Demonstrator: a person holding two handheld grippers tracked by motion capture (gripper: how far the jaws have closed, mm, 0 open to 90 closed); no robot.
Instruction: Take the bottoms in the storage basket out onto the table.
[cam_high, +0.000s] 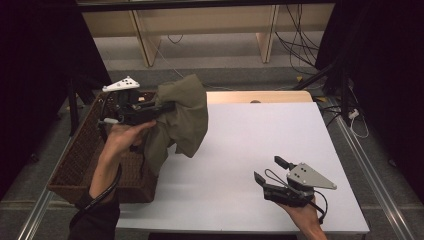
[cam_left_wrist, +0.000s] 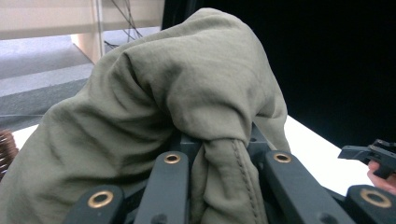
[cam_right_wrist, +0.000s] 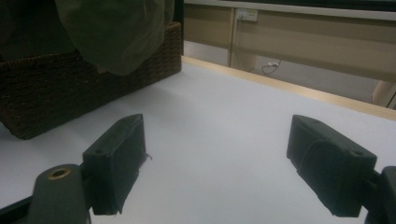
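We see the wicker basket (cam_high: 85, 160) at the bench's (cam_high: 240, 150) left edge. Left hand-held gripper (cam_high: 167, 106) clamped on the olive cloth (cam_high: 185, 117), hanging between basket and bench. Right hand-held gripper (cam_high: 265, 170) jaws wide apart, empty, low over the bench.

White table (cam_high: 280, 150) with a pale wood strip along its far edge, dark wicker basket (cam_high: 82, 165) against the table's left side, grey floor beyond, light wooden legs (cam_high: 142, 42) at the back, black cables (cam_high: 300, 45) trailing on the floor at right
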